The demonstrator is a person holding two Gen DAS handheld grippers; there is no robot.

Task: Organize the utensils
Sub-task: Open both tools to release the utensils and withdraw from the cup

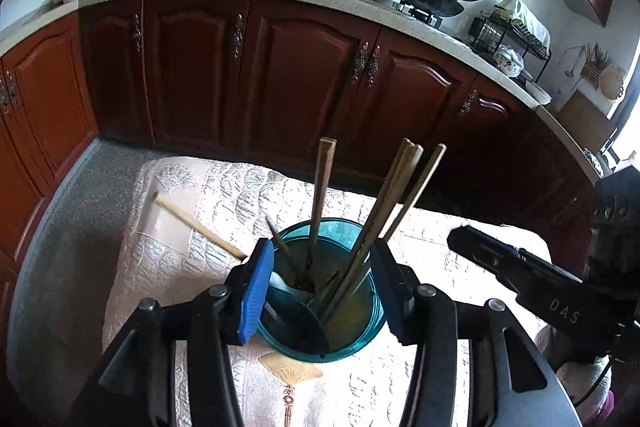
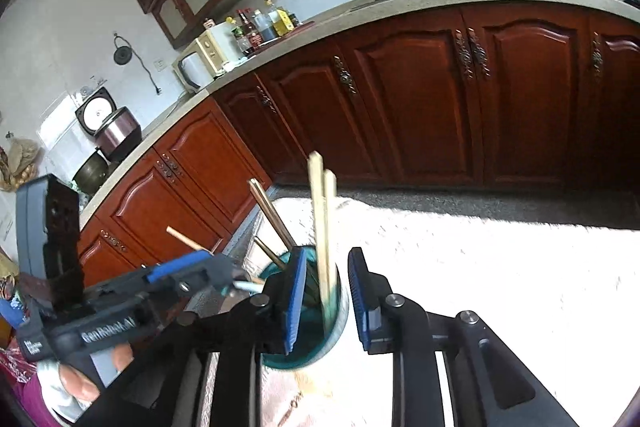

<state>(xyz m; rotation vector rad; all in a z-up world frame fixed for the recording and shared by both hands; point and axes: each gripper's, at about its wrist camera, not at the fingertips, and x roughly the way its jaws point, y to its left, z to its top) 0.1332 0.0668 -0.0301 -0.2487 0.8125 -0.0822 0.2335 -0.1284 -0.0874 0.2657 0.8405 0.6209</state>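
Left wrist view: a translucent teal cup [image 1: 320,291], round and smooth-walled, stands on the surface's embossed cream cloth [image 1: 192,199]. It holds straight wooden chopsticks [image 1: 400,203], a flat brown handle and a white spoon [image 1: 282,287]. The left claw [image 1: 322,293] is spread wide, blue pads flanking the cup; one pale chopstick [image 1: 196,225] lies on the cloth beside it. Right wrist view: the right claw [image 2: 326,301] is spread wide above the cup [image 2: 316,343], blurred chopsticks [image 2: 322,227] between its pads.
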